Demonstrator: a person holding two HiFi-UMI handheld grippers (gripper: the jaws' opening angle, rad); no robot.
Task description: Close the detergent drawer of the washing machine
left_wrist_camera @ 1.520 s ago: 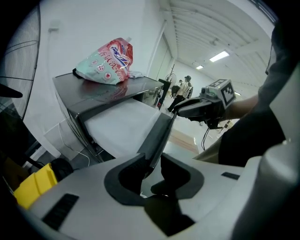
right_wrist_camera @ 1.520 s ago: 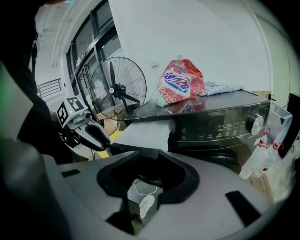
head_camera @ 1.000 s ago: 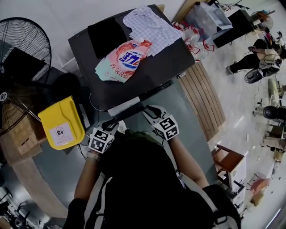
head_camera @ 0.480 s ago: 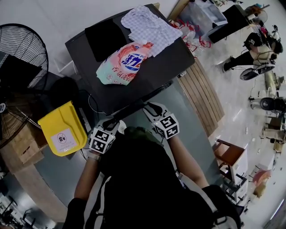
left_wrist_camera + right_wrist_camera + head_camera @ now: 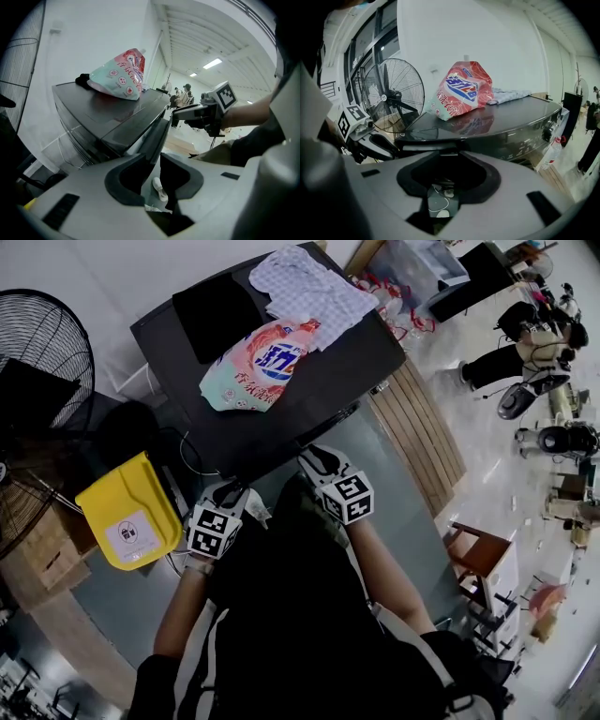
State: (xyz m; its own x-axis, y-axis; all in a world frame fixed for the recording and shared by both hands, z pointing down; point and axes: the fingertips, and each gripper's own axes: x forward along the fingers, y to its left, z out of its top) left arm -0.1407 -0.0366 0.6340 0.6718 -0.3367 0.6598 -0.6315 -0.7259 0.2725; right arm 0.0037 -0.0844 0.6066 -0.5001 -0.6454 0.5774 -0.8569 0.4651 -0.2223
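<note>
- Left gripper (image 5: 151, 157) fingers sat narrowly apart at the front edge of the washing machine (image 5: 328, 371).
- Right gripper (image 5: 448, 152) fingers, also narrowly apart, faced the machine's front.

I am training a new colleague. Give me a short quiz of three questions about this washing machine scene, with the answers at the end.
1. True or false: the detergent pouch lies on top of the washing machine.
2. What stands on the floor beside the machine, on the person's left side? A) a yellow container B) a red bucket C) a blue chair
3. Fill in the missing word: the jaws of the left tongs and the right tongs stand ___, and they hold nothing.

Key: 1 true; 2 A; 3 apart.
</note>
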